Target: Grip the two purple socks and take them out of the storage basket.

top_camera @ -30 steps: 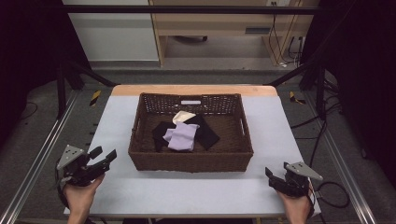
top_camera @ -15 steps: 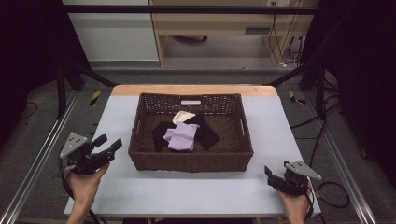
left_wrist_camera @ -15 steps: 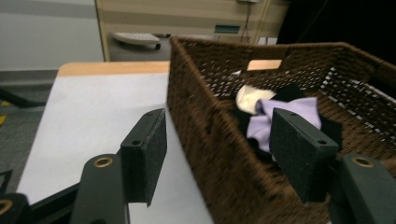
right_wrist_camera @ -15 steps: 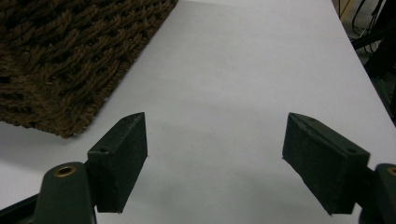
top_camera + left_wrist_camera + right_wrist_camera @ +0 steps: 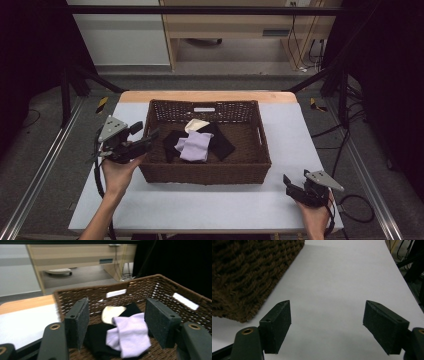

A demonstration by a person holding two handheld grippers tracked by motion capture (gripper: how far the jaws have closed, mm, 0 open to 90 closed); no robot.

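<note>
A dark brown wicker basket (image 5: 205,172) stands in the middle of the table. Inside it lie a lilac sock (image 5: 195,146), black cloth (image 5: 222,142) and a cream piece (image 5: 196,125). My left gripper (image 5: 145,132) is raised at the basket's left rim, open, with nothing between its jaws. In the left gripper view that gripper (image 5: 116,322) looks over the rim (image 5: 105,288) at the lilac sock (image 5: 130,336), the black cloth (image 5: 96,338) and the cream piece (image 5: 112,312). My right gripper (image 5: 292,184) rests open near the table's front right. The right gripper view has its gripper (image 5: 327,325) over bare tabletop beside the basket corner (image 5: 247,275).
The white tabletop (image 5: 210,207) has free room in front of the basket and on both sides. A wooden strip (image 5: 207,96) runs along the far edge. Metal rails (image 5: 40,175) flank the table, and cables (image 5: 357,205) lie on the floor at right.
My left gripper has risen from the table's front left and moved forward and right to the basket's left rim. The right gripper has stayed put.
</note>
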